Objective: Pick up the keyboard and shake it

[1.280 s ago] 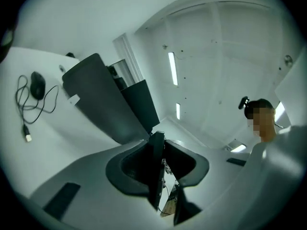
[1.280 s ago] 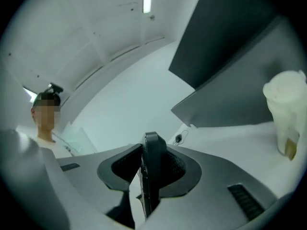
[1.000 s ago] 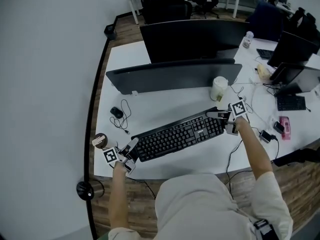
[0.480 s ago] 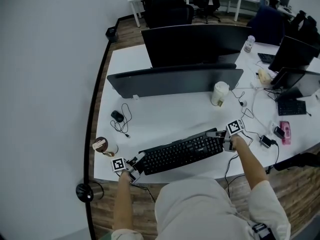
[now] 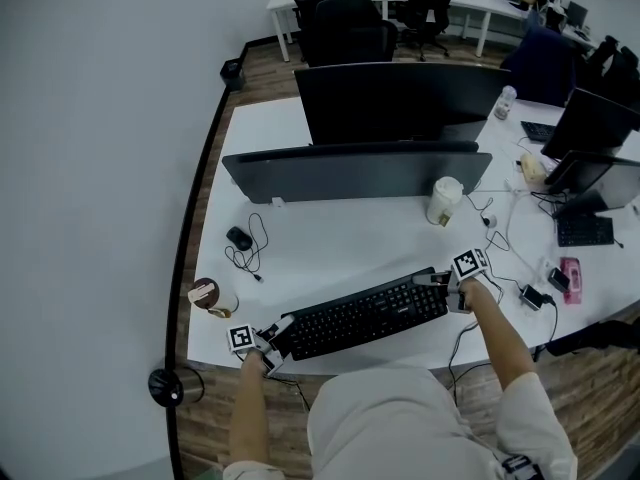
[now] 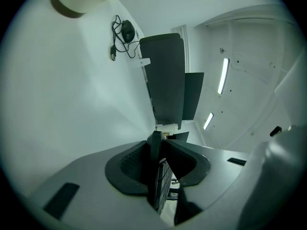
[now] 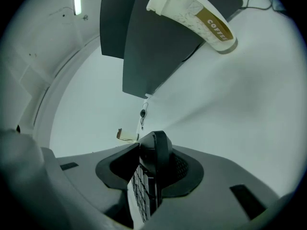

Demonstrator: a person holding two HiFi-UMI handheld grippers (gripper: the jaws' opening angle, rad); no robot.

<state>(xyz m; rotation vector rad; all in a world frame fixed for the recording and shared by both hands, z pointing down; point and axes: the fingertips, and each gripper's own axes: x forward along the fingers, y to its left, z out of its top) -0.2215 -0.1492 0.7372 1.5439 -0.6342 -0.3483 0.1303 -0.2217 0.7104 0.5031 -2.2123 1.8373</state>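
Observation:
A black keyboard point(image 5: 365, 316) is held by its two ends over the front part of the white desk point(image 5: 330, 243). My left gripper point(image 5: 272, 334) is shut on the keyboard's left end, and the keyboard's edge point(image 6: 158, 176) runs between its pads in the left gripper view. My right gripper point(image 5: 441, 286) is shut on the right end, where the rounded end point(image 7: 151, 169) sits clamped between the pads in the right gripper view. I cannot tell how high the keyboard is above the desk.
Two dark monitors point(image 5: 355, 173) point(image 5: 400, 98) stand behind the keyboard. A paper coffee cup point(image 5: 441, 200) point(image 7: 196, 16) is at the right, a mouse with a coiled cable point(image 5: 238, 238) point(image 6: 127, 31) at the left, and a small round object point(image 5: 204, 292) near the left edge. Cables and devices point(image 5: 545, 288) lie to the right.
Both grippers and the keyboard have moved toward the desk's front edge, closer to the person. Both grips hold as before.

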